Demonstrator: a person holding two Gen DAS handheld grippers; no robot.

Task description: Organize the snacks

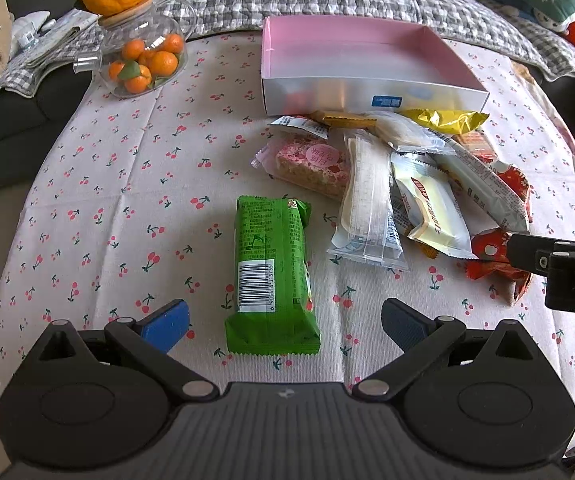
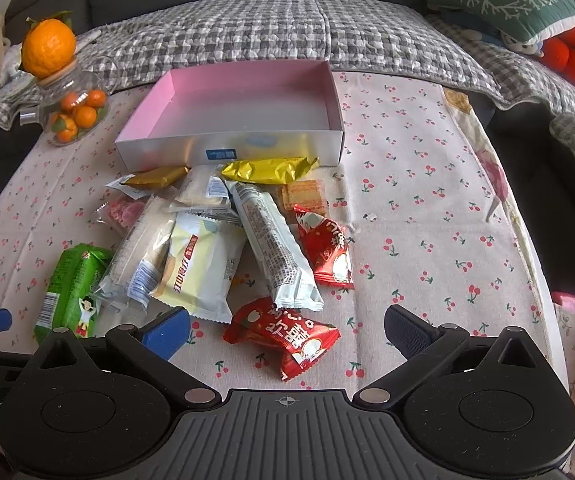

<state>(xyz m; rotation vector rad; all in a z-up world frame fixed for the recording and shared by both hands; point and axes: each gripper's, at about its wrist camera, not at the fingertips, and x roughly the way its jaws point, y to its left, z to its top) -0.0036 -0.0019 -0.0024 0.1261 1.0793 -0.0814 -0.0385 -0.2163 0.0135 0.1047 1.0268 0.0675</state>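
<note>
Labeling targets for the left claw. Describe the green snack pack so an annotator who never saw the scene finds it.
Start at the pink-lined box on the cherry-print tablecloth; a snack pile lies in front. The green snack pack lies apart, left of the pile. It is the only green wrapper, barcode up.

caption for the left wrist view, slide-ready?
Open left claw lined up on a green snack pack, empty pink-lined box beyond the snack pile.

Left gripper (image 1: 285, 326), right gripper (image 2: 287, 327): black ribbed bodies, round side housings, silver pivot pins, blue ribbed pads (image 1: 166, 323), small crosshair mark at centre.
</note>
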